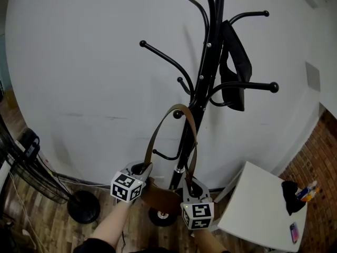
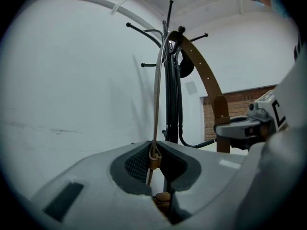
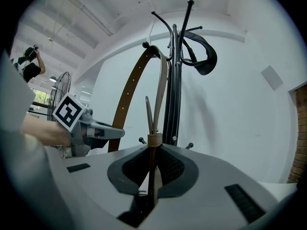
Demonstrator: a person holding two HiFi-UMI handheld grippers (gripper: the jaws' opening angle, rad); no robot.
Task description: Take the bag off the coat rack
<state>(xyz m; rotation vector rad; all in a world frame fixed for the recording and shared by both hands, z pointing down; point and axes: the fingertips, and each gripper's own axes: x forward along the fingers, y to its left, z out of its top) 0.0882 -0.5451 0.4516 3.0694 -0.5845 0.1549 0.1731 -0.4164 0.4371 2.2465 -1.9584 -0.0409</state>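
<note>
A brown bag hangs low against the black coat rack. Its brown strap loops over a low hook. My left gripper is shut on the strap's left end just above the bag. In the left gripper view the strap runs edge-on from between the left gripper's jaws up to the hook. My right gripper is shut on the strap's right end. In the right gripper view the strap rises out of the right gripper.
A black bag hangs from an upper hook. A white table at lower right holds a black item and a phone. A black fan stands at left, next to a round black base. Behind the rack is a white wall.
</note>
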